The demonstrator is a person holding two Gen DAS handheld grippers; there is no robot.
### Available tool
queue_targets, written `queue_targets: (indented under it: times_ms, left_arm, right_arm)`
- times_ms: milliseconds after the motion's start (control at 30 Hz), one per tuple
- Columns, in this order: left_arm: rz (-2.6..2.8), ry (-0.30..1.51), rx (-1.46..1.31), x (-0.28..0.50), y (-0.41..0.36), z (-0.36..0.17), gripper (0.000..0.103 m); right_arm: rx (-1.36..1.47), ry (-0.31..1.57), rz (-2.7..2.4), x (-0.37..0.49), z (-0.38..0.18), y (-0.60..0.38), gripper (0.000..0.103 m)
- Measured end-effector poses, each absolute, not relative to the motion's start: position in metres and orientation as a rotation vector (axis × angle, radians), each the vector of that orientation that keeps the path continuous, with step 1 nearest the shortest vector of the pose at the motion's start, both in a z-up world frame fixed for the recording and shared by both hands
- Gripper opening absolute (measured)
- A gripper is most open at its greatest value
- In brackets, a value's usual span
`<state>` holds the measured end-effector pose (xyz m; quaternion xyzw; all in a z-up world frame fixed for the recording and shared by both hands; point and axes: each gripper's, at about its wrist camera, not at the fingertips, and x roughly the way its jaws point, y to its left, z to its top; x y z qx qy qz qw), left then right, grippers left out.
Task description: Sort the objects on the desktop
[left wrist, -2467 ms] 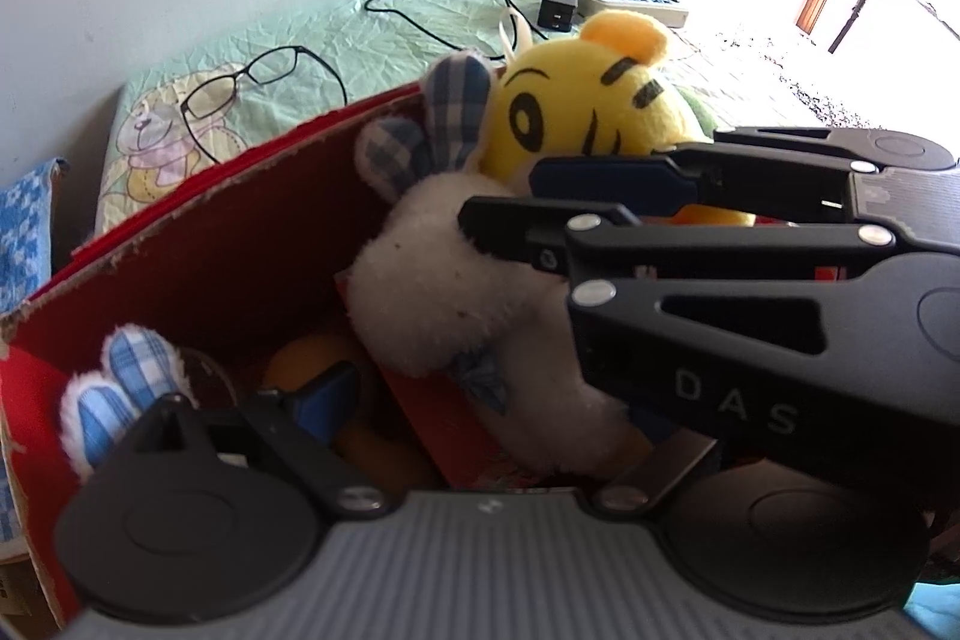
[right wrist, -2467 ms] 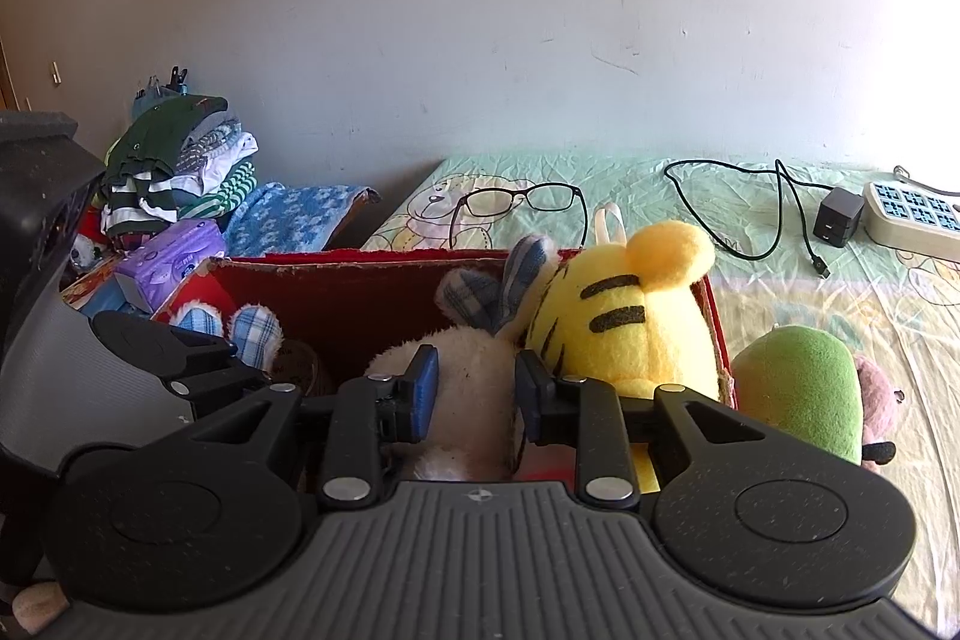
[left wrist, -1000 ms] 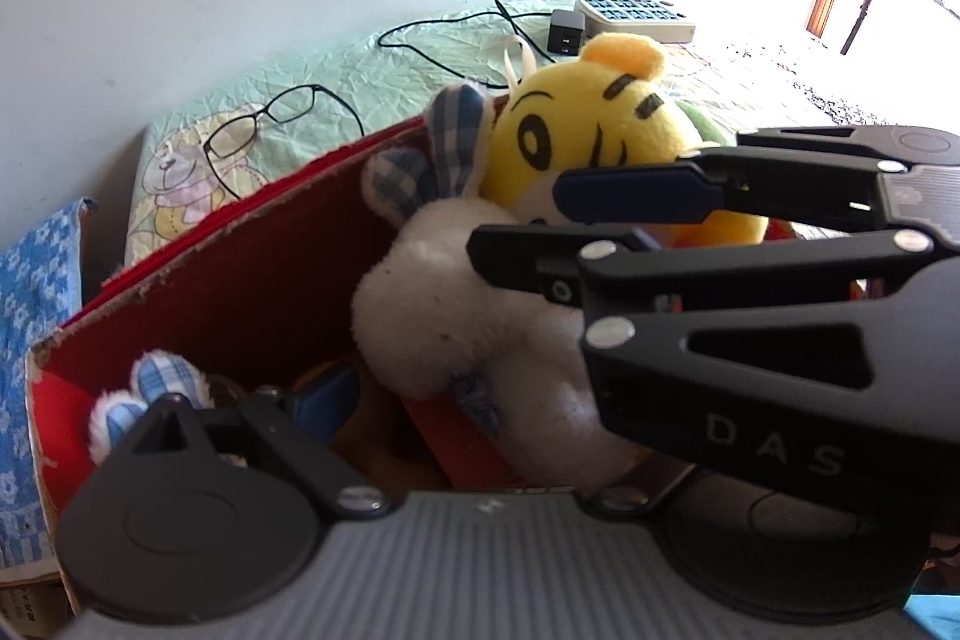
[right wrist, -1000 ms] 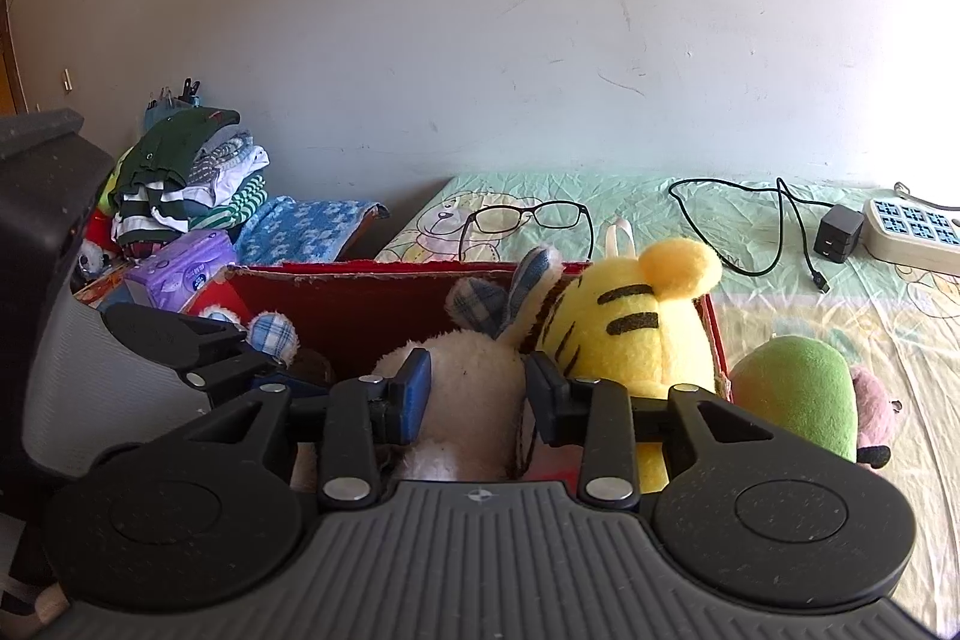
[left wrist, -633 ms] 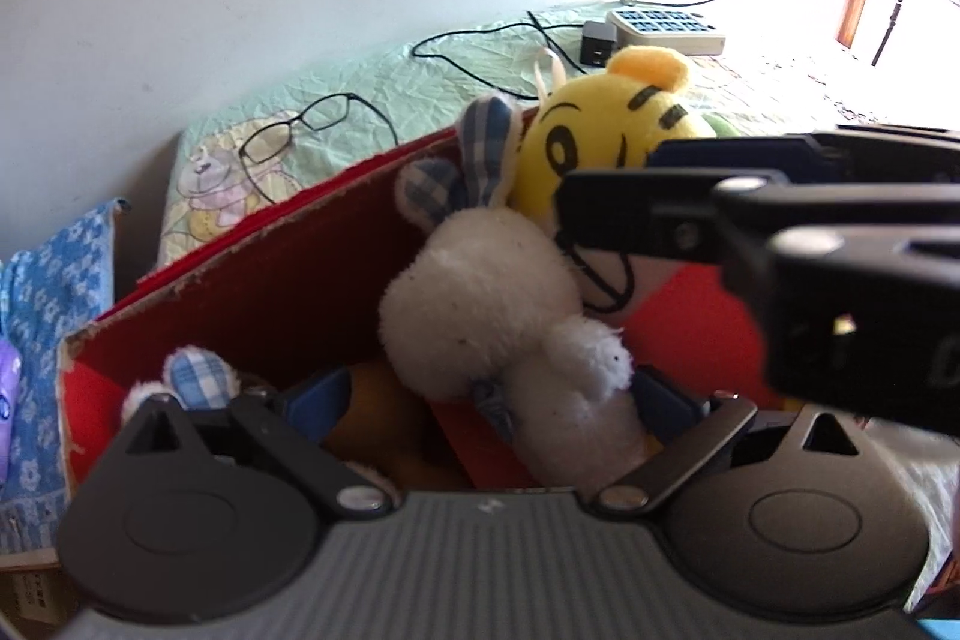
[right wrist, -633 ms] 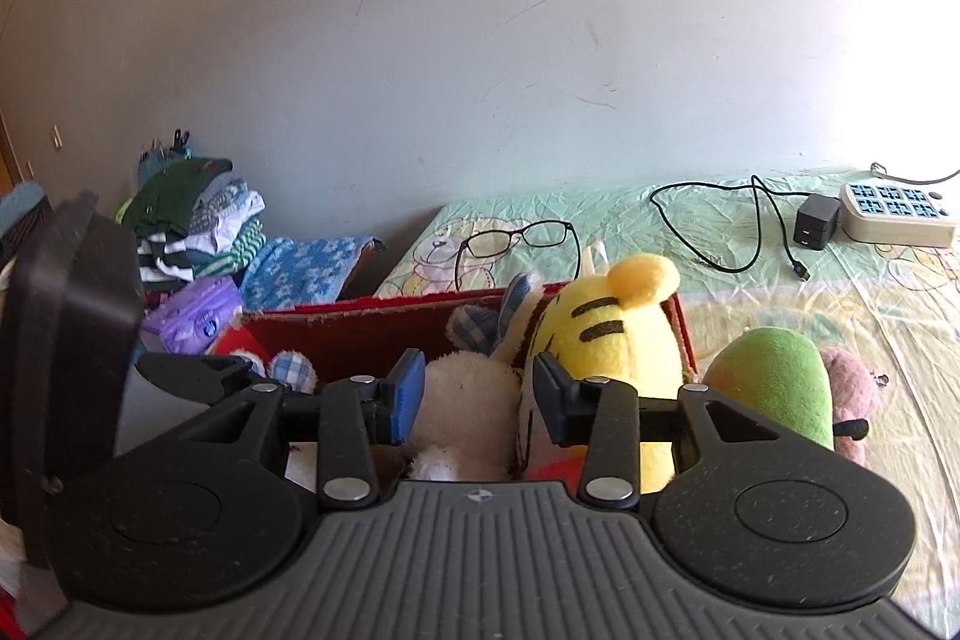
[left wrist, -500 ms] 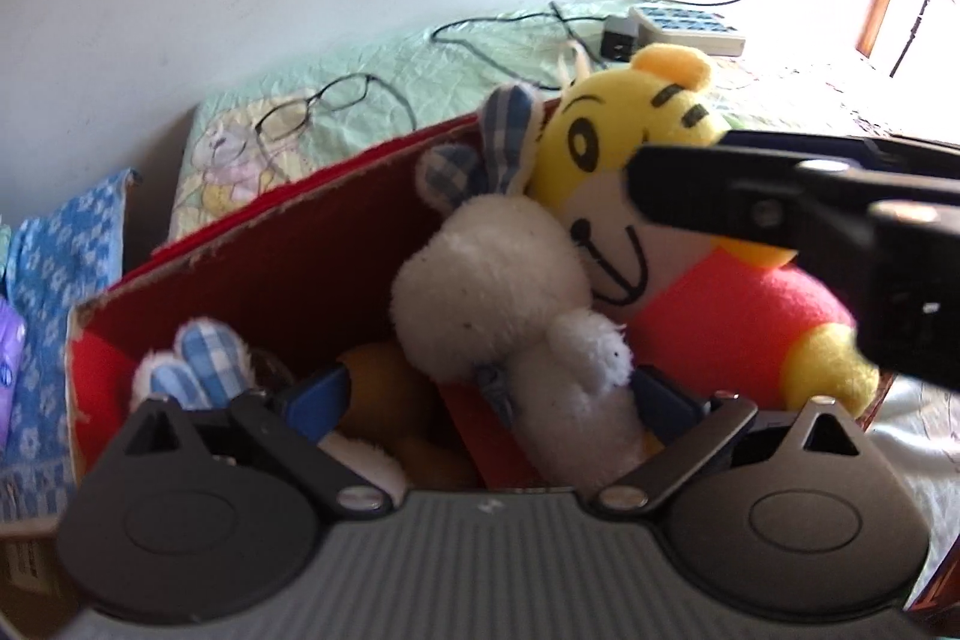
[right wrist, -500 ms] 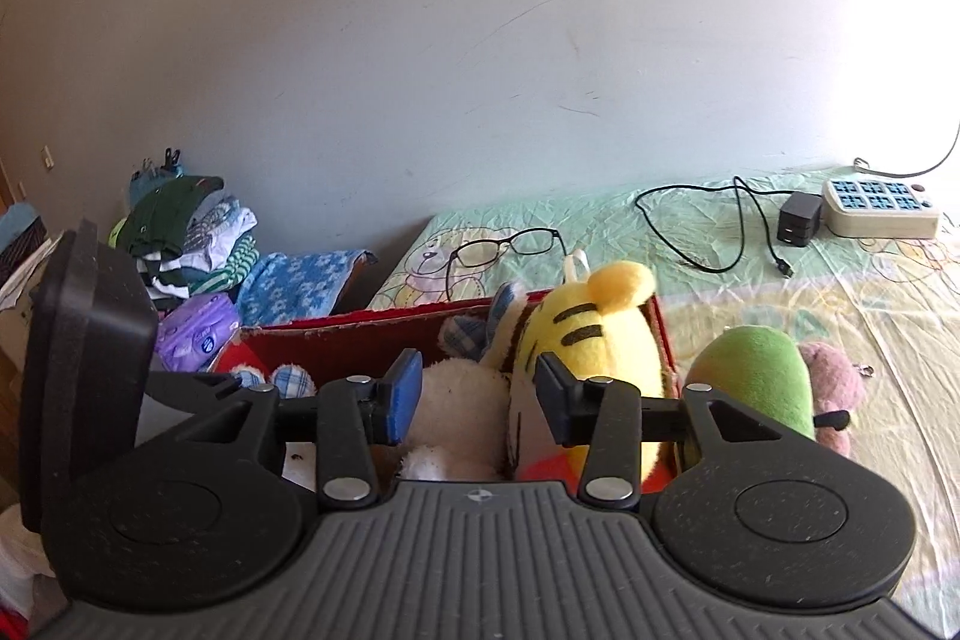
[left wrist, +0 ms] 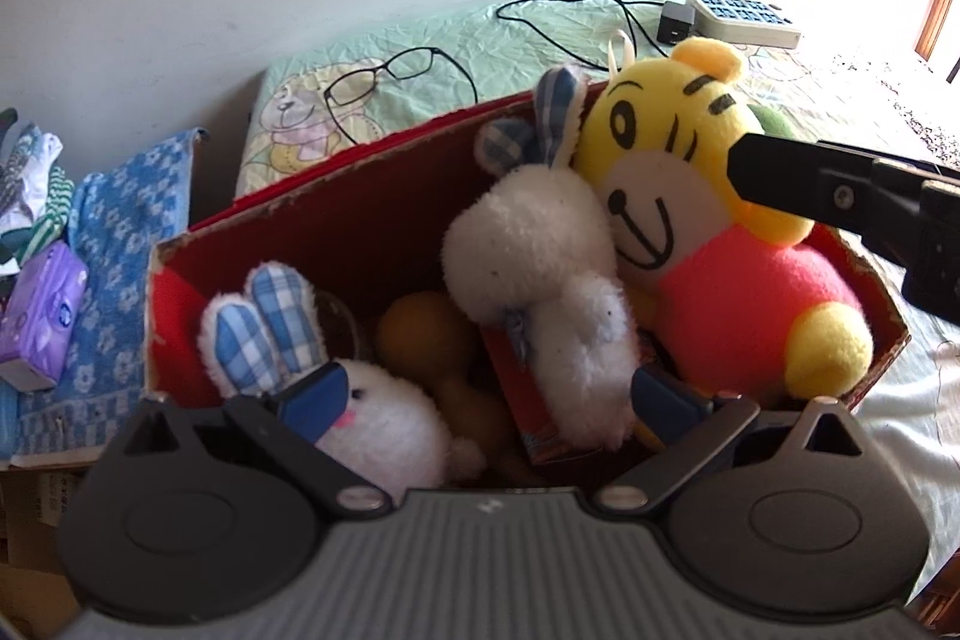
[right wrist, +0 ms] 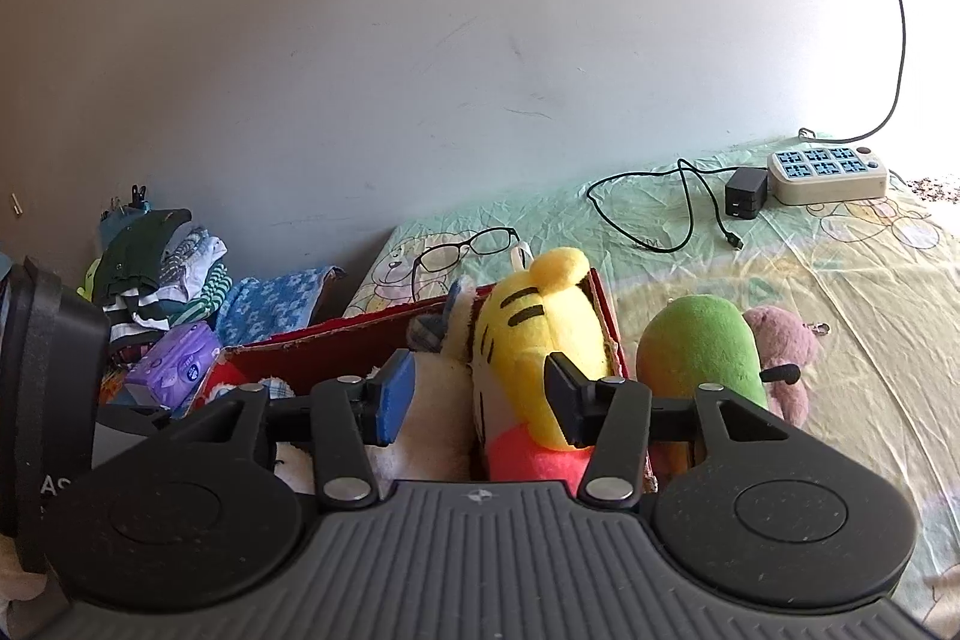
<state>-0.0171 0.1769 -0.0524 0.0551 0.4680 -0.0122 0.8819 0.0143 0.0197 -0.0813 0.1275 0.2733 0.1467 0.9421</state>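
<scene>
While your left gripper (left wrist: 489, 397) and right gripper (right wrist: 480, 397) both held their jaws spread and empty, the red box (left wrist: 360, 196) sat just ahead of them, crammed with the yellow tiger plush (left wrist: 708, 232) and white rabbit plush (left wrist: 540, 268). Risk: overfilled, leaning toys could have tipped out; the green plush (right wrist: 702, 346) right of your right jaws remained unsorted.

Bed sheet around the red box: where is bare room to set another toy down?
Bare sheet lies right of the pink plush, short of the power strip. A smaller patch sits between the glasses and black cable. The red box is packed with plush toys.
</scene>
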Motion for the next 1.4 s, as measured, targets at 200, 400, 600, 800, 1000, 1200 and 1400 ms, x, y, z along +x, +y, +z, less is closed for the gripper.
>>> queue_targets:
  times_ms: [200,400,600,800,1000,1200,1400]
  left_arm:
    - [0.002,0.975,0.119,-0.023,0.178,-0.048,0.101]
    - [0.046,0.97,0.135,-0.028,0.171,-0.045,0.101]
    - [0.117,0.967,0.114,-0.032,0.166,-0.038,0.102]
    - [0.195,0.96,0.105,-0.034,0.151,-0.032,0.102]
    - [0.247,0.948,0.091,-0.037,0.128,-0.026,0.102]
    - [0.28,0.926,0.076,-0.037,0.105,-0.02,0.102]
    - [0.234,0.872,0.032,-0.035,0.078,-0.011,0.102]
  right_arm:
    - [0.281,0.566,0.287,0.01,-0.084,0.014,0.051]
    - [0.309,0.576,0.303,0.008,-0.088,0.006,0.051]
    - [0.311,0.581,0.361,0.011,-0.086,-0.001,0.051]
    - [0.321,0.594,0.42,0.014,-0.086,-0.022,0.051]
    - [0.324,0.61,0.457,0.017,-0.086,-0.049,0.051]
    - [0.326,0.62,0.467,0.021,-0.09,-0.084,0.051]
    - [0.34,0.652,0.443,0.027,-0.102,-0.125,0.051]
